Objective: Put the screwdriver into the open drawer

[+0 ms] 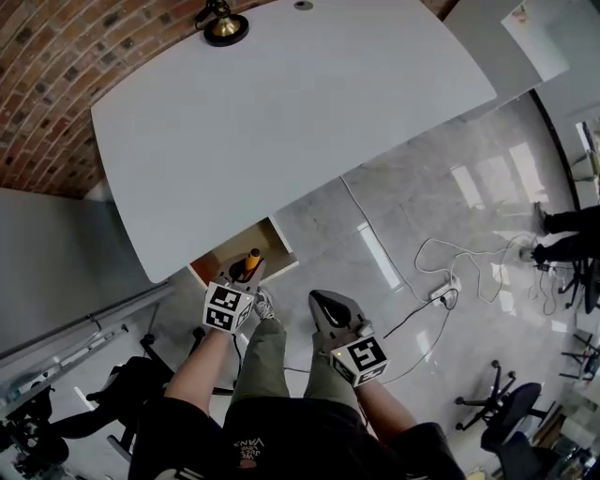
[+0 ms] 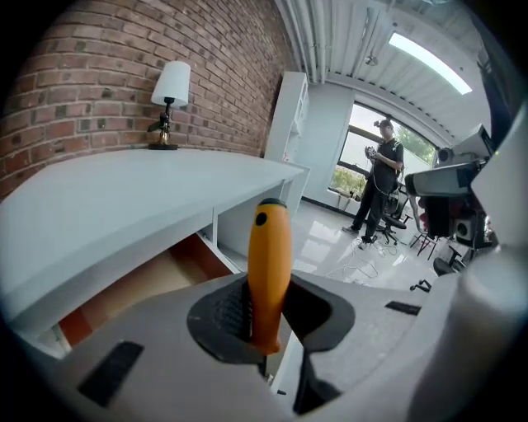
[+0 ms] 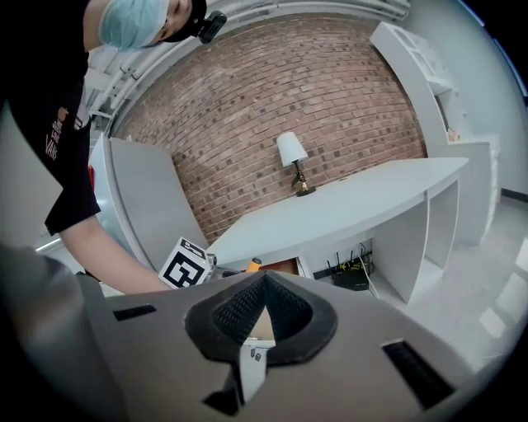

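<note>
– Two pairs of tongs were in the person's hands. What did the left tongs have?
– They were clamped on the screwdriver, with a pad pressed against each side of its orange handle. The handle stood upright past the tips, black cap on top. The shaft was hidden below.
– And where was the screwdriver relative to the drawer?
– In the head view its handle showed right over the open drawer, which was pulled out from under the near edge of the white table. Whether it was already down between the drawer's walls, I couldn't tell.
– What about the right tongs?
– Closed, tips touching, with nothing between them. They hung to the right of the left pair, over the person's right leg and apart from the drawer.
– Anything on the table?
– A small lamp with a brass base and a white shade stood at the far edge, close to the brick wall.
– And round about?
– White cables lay looped on the glossy floor to the right. Another person stood well off by the windows.
</note>
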`<act>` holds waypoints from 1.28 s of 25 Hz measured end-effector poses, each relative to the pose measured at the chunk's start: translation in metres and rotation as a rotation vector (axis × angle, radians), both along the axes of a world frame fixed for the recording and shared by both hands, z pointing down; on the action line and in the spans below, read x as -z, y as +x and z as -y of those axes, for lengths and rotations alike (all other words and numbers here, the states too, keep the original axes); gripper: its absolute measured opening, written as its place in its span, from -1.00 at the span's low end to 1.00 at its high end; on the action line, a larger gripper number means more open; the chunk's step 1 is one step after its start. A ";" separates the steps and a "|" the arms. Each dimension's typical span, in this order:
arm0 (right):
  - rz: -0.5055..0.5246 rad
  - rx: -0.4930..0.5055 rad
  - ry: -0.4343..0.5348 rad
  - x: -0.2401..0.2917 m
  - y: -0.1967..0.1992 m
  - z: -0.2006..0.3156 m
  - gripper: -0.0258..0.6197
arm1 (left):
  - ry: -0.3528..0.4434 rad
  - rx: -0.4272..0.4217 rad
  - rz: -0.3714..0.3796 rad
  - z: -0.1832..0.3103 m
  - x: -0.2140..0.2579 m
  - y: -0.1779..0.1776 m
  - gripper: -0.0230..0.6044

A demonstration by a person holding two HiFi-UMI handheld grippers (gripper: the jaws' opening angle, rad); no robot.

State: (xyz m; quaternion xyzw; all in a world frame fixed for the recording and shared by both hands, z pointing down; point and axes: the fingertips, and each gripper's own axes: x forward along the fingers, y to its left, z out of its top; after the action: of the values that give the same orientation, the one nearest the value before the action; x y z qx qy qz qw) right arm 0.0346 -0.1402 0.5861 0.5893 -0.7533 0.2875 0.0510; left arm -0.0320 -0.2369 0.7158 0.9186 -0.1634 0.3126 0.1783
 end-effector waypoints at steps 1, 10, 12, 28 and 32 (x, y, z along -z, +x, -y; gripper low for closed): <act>-0.001 -0.008 0.001 -0.004 0.002 0.000 -0.93 | -0.005 -0.008 0.013 0.002 -0.008 0.002 -0.69; 0.039 -0.109 0.006 -0.034 0.003 -0.011 -0.93 | -0.057 -0.061 0.132 0.018 -0.076 0.005 -0.69; 0.044 -0.130 -0.006 -0.042 0.002 -0.018 -0.93 | -0.072 -0.054 0.142 0.021 -0.086 0.004 -0.69; 0.091 -0.185 -0.051 -0.083 0.009 -0.043 -0.93 | -0.153 -0.036 0.315 0.030 -0.165 0.010 -0.69; 0.092 -0.171 -0.068 -0.091 0.009 -0.049 -0.93 | -0.152 -0.061 0.370 0.028 -0.177 0.013 -0.69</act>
State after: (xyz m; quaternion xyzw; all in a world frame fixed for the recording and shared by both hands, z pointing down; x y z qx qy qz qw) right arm 0.0437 -0.0909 0.6774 0.6354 -0.6916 0.3432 0.0116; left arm -0.0192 -0.2648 0.8927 0.8339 -0.1416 0.4928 0.2043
